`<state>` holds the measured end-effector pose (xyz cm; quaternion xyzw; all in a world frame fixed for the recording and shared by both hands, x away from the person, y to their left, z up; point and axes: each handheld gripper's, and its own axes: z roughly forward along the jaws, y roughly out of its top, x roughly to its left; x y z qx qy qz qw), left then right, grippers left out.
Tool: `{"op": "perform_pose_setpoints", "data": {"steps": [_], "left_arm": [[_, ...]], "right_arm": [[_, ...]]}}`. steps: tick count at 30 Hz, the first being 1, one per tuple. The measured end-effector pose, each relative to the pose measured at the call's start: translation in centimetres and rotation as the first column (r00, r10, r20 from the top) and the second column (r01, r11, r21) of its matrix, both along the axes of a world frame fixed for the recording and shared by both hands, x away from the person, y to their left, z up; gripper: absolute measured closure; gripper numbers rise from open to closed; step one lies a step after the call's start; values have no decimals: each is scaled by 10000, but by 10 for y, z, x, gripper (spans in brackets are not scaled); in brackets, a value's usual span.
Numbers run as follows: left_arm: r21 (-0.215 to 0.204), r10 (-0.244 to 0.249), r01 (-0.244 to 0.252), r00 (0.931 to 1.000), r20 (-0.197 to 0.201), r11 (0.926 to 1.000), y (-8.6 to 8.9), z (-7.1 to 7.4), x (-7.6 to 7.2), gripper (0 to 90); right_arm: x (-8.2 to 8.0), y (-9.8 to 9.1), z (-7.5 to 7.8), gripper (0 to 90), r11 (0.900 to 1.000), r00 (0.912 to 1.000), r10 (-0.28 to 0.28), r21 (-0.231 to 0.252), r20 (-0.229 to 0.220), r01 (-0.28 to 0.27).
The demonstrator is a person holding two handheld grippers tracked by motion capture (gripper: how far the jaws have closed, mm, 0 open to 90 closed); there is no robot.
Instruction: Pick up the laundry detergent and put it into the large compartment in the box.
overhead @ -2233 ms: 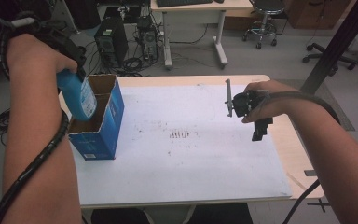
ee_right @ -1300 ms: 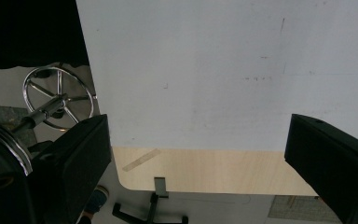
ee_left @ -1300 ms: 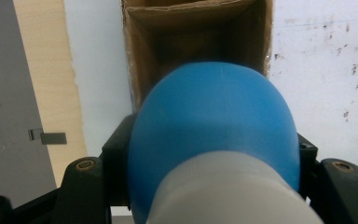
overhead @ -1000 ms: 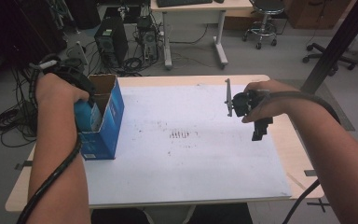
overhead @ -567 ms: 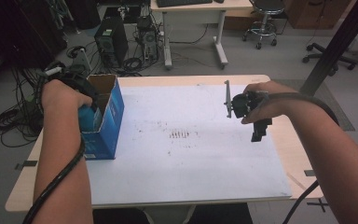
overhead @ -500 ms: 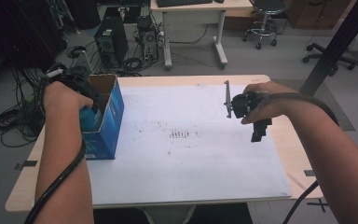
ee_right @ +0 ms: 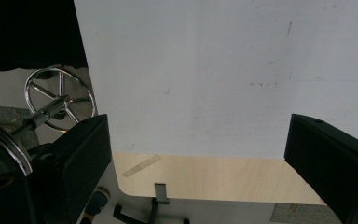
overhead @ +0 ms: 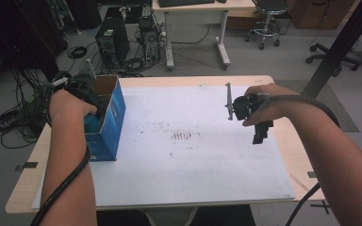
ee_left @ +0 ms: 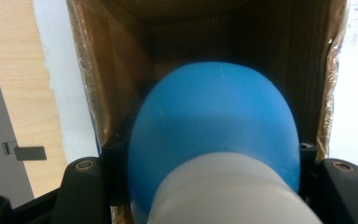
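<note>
White paper covered the wooden table, with office desks and cables behind. At its left edge stood a blue cardboard box. The left gripper was clenched around a blue bottle with a white cap, held in the box's open mouth. Lowering it straight, clear of the walls, before releasing seemed wise. The right gripper hovered over the paper, jaws spread, empty. No readable writing showed anywhere.
</note>
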<state>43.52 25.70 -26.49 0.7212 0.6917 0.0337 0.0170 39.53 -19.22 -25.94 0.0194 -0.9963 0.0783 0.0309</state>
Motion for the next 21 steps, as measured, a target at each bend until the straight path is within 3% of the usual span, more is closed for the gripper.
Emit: {"op": "perform_pose_setpoints", "data": {"steps": [21], "left_arm": [[-73,-72,71,9998,-170,9999,-1,-20,0,385]], "right_arm": [[0,-1,-6,70,10000,10000,6,-7,-89,-6]]}}
